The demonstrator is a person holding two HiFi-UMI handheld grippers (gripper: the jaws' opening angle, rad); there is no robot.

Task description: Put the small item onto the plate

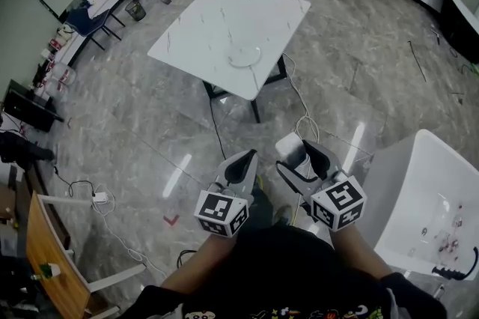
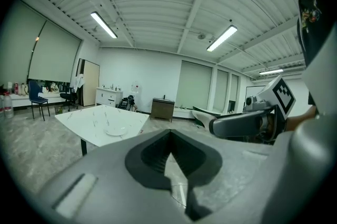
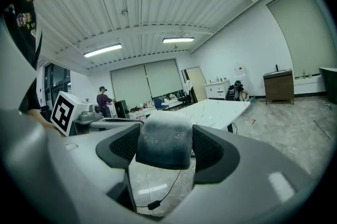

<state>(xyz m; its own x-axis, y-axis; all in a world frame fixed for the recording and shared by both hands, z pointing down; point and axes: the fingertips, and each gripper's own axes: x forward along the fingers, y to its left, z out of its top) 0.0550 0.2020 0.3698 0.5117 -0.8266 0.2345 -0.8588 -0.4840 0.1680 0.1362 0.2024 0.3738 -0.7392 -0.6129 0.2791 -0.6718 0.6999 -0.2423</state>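
From where I stand, the small item [image 3: 164,140] is not on anything yet: it sits clamped between the pads of the right tongs [image 1: 301,154], held close to the person's body above the floor, well apart from the white bench [image 1: 224,14] ahead. It is a pale, rounded block with a frosted, powdery-looking skin. I would guess it is light and perhaps a little yielding, so a gentle squeeze across its flat sides, as now, seems the sensible hold. That dusty surface might slip if the grip slackens. The left tongs [image 1: 241,165] are closed together with nothing in them. The clear plate [image 1: 245,64] waits near the bench's front edge and looks fragile, so a low, soft release would suit it.
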